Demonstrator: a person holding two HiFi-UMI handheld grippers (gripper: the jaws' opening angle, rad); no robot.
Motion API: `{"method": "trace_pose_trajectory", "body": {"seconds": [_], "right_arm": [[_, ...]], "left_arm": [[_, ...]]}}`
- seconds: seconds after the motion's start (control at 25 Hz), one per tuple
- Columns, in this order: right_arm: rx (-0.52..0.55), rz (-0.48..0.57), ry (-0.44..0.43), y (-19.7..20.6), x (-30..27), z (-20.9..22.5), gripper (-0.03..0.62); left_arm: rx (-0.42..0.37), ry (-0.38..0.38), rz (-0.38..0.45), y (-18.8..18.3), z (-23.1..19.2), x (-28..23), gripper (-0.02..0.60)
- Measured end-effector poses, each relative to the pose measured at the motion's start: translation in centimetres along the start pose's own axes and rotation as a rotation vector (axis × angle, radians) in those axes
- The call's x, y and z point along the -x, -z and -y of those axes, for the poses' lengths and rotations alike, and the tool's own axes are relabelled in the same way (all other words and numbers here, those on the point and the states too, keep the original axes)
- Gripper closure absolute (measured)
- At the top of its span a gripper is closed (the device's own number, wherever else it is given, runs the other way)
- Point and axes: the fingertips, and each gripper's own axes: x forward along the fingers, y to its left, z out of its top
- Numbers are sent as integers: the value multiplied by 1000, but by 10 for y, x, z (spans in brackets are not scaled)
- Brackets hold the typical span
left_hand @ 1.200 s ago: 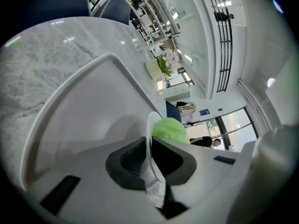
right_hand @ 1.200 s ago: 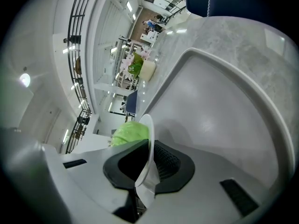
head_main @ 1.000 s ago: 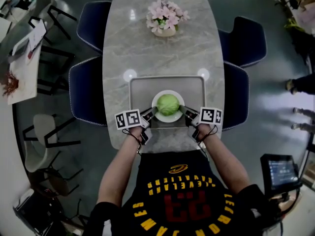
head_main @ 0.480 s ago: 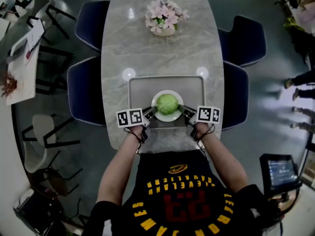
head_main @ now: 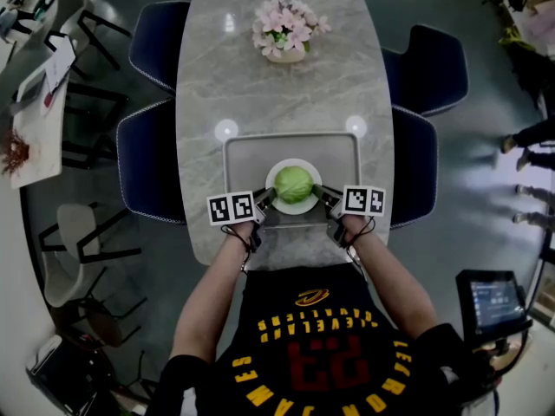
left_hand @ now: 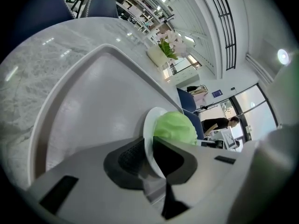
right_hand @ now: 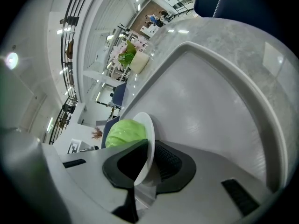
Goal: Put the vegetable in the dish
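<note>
Looking down on a table top (head_main: 277, 85) of grey veined stone, polished and mirroring lamps as bright spots. Finding on it a tray (head_main: 247, 154) in smooth matt grey, plastic by its look. Seeing the dish (head_main: 276, 176) as glossy white, ceramic-like and thin at the rim. Noting ribbed black pads (left_hand: 129, 157), rubbery, set in the matt grey plastic shells of the left gripper (head_main: 270, 199) and right gripper (head_main: 319, 194). Reading the cabbage (head_main: 294, 184) as waxy pale green, faintly veined. Making out dark blue upholstery with stitched edges on the chairs (head_main: 147, 167).
</note>
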Motion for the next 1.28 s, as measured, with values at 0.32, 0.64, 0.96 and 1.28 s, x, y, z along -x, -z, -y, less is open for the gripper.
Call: {"method": "trace_pose_trajectory", "body": {"seconds": [0.32, 0.64, 0.96, 1.28], "right_arm": [[65, -3, 40, -3, 1, 4, 554], [169, -30, 96, -2, 5, 5, 553], [162, -20, 118, -3, 6, 6, 553], [190, -2, 148, -10, 12, 11, 553]], "left_arm": [[-70, -67, -28, 1, 0, -5, 528], [-160, -128, -51, 2, 2, -4, 522], [-208, -219, -72, 3, 0, -2, 520], [-225, -277, -44, -7, -9, 10, 515]]}}
